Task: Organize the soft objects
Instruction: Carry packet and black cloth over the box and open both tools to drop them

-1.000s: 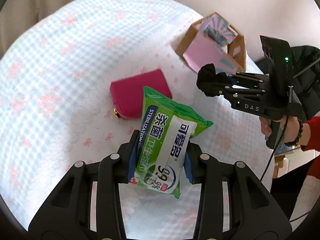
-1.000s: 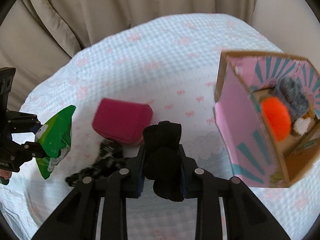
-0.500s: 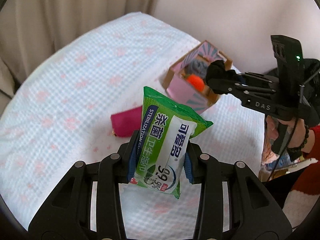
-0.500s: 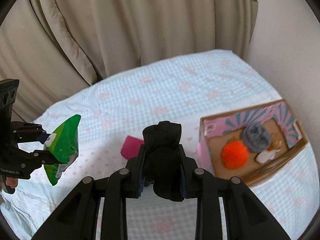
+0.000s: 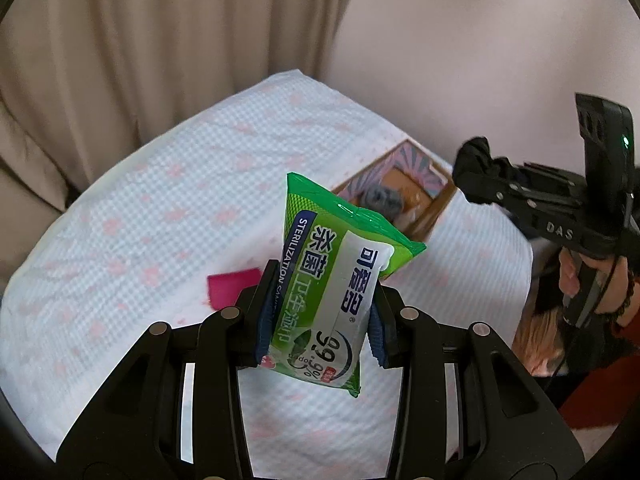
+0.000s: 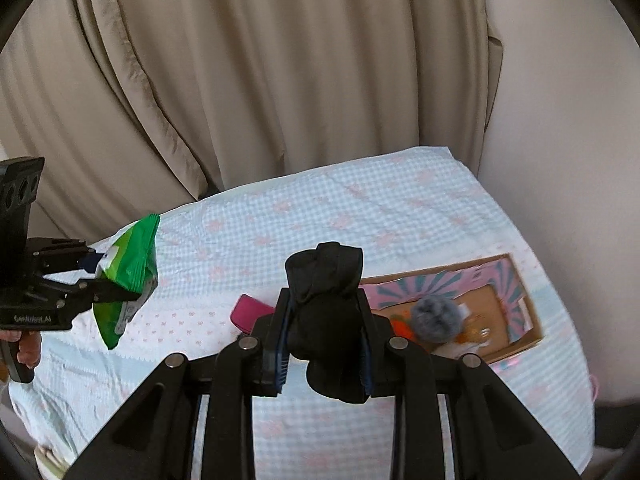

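My left gripper point(image 5: 318, 320) is shut on a green pack of wet wipes point(image 5: 336, 280), held upright high above the bed. That pack point(image 6: 128, 276) also shows at the left of the right wrist view. A rolled black sock point(image 6: 326, 316) sits clamped in my right gripper point(image 6: 324, 344), which is shut on it; the same sock point(image 5: 474, 168) appears at the right in the left wrist view. Below lies an open cardboard box point(image 6: 516, 280) with pink and teal lining, holding a grey pompom point(image 6: 436, 316) and an orange one point(image 6: 402, 328). A magenta pouch point(image 6: 250, 312) lies on the bed.
The bed has a pale blue checked cover point(image 6: 340, 216) with pink bows. Beige curtains point(image 6: 240, 80) hang behind it and a plain wall point(image 5: 480, 60) stands at the right. A hand with a bead bracelet point(image 5: 624, 300) holds the right gripper's handle.
Both grippers have risen well above the bed with their loads, so the bed, box and pouch look smaller and farther. Curtains and wall have come into view.
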